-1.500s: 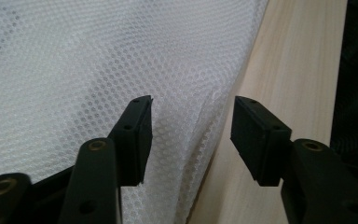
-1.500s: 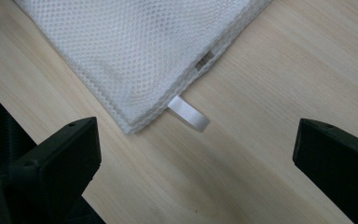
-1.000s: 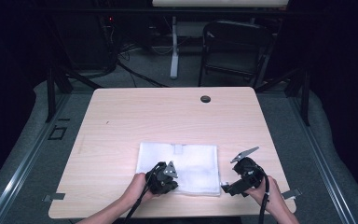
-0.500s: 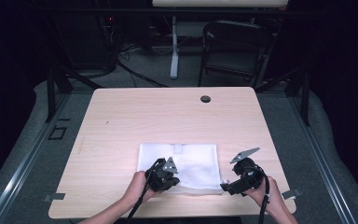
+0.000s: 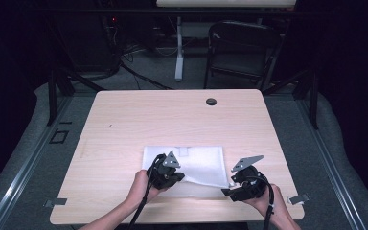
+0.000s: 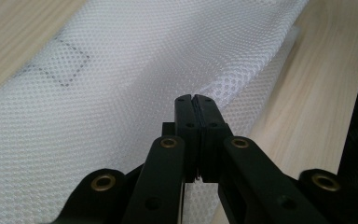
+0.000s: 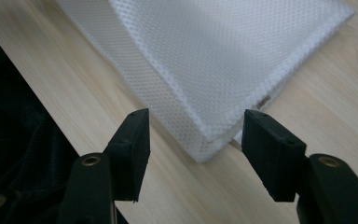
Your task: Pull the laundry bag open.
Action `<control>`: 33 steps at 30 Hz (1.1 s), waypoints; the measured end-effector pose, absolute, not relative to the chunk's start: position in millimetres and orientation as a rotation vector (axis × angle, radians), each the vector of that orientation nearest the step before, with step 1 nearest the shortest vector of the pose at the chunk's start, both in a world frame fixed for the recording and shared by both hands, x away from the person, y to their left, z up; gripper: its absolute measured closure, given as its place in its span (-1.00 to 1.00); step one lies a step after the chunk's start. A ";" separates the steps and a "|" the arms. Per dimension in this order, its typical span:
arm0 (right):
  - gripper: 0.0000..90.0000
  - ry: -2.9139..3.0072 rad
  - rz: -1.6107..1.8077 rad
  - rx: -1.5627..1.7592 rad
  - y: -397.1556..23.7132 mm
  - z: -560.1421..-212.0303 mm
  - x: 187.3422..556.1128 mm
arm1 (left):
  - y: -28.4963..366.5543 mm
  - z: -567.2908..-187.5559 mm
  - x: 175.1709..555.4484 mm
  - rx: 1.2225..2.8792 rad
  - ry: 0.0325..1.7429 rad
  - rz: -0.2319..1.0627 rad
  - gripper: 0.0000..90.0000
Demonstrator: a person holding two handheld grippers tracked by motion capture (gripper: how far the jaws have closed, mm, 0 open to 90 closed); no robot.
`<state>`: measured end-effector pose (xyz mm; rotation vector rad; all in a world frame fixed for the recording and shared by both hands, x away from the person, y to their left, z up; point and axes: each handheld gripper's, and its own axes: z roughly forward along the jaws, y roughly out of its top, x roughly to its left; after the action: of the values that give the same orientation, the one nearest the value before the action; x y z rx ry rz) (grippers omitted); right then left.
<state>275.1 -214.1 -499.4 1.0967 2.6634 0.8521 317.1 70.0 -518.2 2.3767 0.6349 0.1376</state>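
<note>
Two grippers: both work at the near edge of a white mesh bag (image 5: 199, 160), one on each side.
Mesh bag, location: flat on the wooden table (image 5: 139, 120), toward the person's side, near the middle of the table's width. A small rectangular tag sits at the bag's far edge.
Left gripper (image 6: 196, 105): jaws pressed together, clamped on a fold of the mesh bag along its near edge. In the left gripper view the mesh rises to the jaw tips and a sliver of white shows between the jaws lower down.
Bag edge at left: lifted off the table where the left gripper pinches it; the rest of the bag lies flat.
Right gripper (image 7: 196, 135): jaws apart and just been closing; the bag's near right corner lies between them, and the pads do not touch it.
Bag corner at right: resting on the table, layered mesh edge visible.
Hands: the left hand (image 5: 141, 184) and right hand (image 5: 273, 201) enter from the bottom of the high view.
</note>
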 end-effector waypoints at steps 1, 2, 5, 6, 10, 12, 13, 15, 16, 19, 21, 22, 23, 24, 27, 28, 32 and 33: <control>-0.01 2.657 0.853 1.087 -212.5 -498.0 273.4 | 69.6 -517.0 317.7 2.368 0.641 0.144 0.98; 0.08 2.657 0.868 1.075 -209.6 -497.0 271.5 | 69.6 -516.3 318.3 2.365 0.643 0.152 0.98; 0.30 2.656 0.874 1.029 -203.2 -497.0 268.3 | 69.0 -514.6 319.9 2.355 0.661 0.152 0.98; 0.36 2.664 0.879 1.008 -200.4 -497.8 267.5 | 68.8 -514.2 320.2 2.353 0.663 0.154 0.98; 0.71 2.669 0.855 0.954 -185.5 -504.2 265.7 | 68.1 -512.3 321.3 2.343 0.678 0.160 0.98; 0.83 2.663 0.842 0.917 -177.5 -508.3 267.7 | 68.1 -510.4 322.2 2.340 0.672 0.158 0.98; 0.89 2.663 0.818 0.892 -172.9 -510.8 269.8 | 67.9 -510.0 322.3 2.338 0.672 0.162 0.98; 0.96 2.660 0.799 0.862 -166.8 -515.5 272.9 | 67.7 -509.2 322.7 2.330 0.672 0.163 0.98; 0.98 2.659 0.787 0.842 -163.7 -518.5 274.3 | 67.6 -509.1 322.8 2.330 0.673 0.165 0.98; 1.00 2.663 0.778 0.830 -156.7 -528.1 278.4 | 68.0 -509.8 324.3 2.328 0.675 0.162 0.98; 1.00 2.668 0.756 0.814 -152.5 -533.8 280.9 | 68.4 -509.2 325.0 2.322 0.683 0.162 0.98; 1.00 2.679 0.737 0.803 -151.4 -534.9 282.6 | 68.7 -508.4 325.5 2.324 0.680 0.167 0.98; 1.00 2.673 0.742 0.805 -150.4 -536.6 283.1 | 69.1 -507.7 325.6 2.317 0.684 0.163 0.98; 1.00 2.675 0.757 0.811 -149.5 -538.1 283.6 | 69.6 -506.9 326.0 2.317 0.683 0.165 0.98; 1.00 2.686 0.730 0.800 -146.9 -542.0 285.2 | 70.8 -505.7 327.2 2.311 0.687 0.164 0.99; 1.00 2.688 0.710 0.793 -145.8 -543.3 285.1 | 71.1 -505.3 327.4 2.309 0.688 0.164 0.98; 1.00 2.701 0.692 0.779 -140.6 -549.4 286.7 | 72.2 -502.6 328.9 2.299 0.690 0.164 0.99; 1.00 2.712 0.675 0.779 -139.6 -550.1 287.3 | 72.2 -502.6 328.9 2.299 0.690 0.164 0.99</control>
<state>287.3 -139.6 -550.1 0.7788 2.7124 0.6753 328.9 72.2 -502.6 2.2991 0.6903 0.1644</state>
